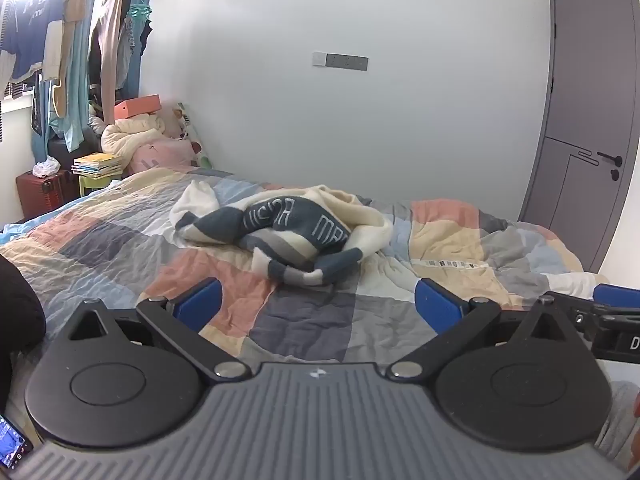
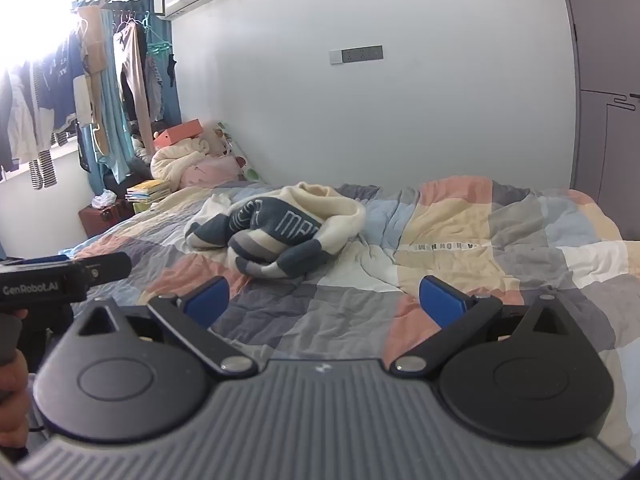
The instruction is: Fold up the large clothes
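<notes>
A crumpled cream knit sweater with navy and grey stripes and pale lettering (image 1: 280,232) is lying bunched in a heap at the centre of both frames, on a bed covered by a wrinkled patchwork quilt of peach, grey, blue and cream squares (image 1: 100,232); the lettering is folded over itself and cannot be read in full, and the garment's sleeves and hem are tangled so that its overall shape is hard to make out. The left tongs (image 1: 318,306) are sitting in the lower middle of the left wrist view with their blue-padded fingers (image 1: 200,304) spread wide apart, gripping nothing and hovering above the quilt, well short of the sweater. The right tongs (image 2: 324,304) are likewise gaping, both pads apart over bare quilt, near the sweater but not touching it. At the right edge of the left view only a sliver of the other tool is showing, cut off by the frame. A grey door with a black handle (image 1: 592,120) is filling the upper right of the left view, and hanging laundry in the upper left (image 2: 60,80) is partly washed out by window glare.
</notes>
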Motion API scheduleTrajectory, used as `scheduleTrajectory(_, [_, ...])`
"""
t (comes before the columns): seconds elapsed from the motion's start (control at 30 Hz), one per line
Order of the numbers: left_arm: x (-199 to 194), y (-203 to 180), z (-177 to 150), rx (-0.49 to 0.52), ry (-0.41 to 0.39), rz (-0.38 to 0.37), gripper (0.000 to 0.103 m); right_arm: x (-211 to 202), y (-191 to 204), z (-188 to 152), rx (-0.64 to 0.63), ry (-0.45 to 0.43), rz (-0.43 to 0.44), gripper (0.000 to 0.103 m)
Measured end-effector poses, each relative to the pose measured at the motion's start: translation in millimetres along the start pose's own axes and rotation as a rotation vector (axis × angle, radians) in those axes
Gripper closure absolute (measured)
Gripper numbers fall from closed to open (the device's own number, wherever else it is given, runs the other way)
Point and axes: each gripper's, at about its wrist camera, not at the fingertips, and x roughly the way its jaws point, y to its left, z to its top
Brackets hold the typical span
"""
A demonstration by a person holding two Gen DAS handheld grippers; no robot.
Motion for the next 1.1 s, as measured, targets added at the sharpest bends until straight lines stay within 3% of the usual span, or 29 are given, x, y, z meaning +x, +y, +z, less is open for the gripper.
scheduleTrajectory(0.3, [2,1,0,-0.025,0.018,-0.007,0.0,-1,-4,-3,0.008,-0.003,0.016,0.0])
scheduleTrajectory(0.53, [0,-11,-4,-0.023,0.002,0.058,0.0,5,-12,-7,0.012,0.02,0.044,0.0])
scheduleTrajectory(1.1, [5,-16,-9,-0.002,0.041,0.019,0.0,11,-12,-10,-0.009,0.042,0.027,0.0])
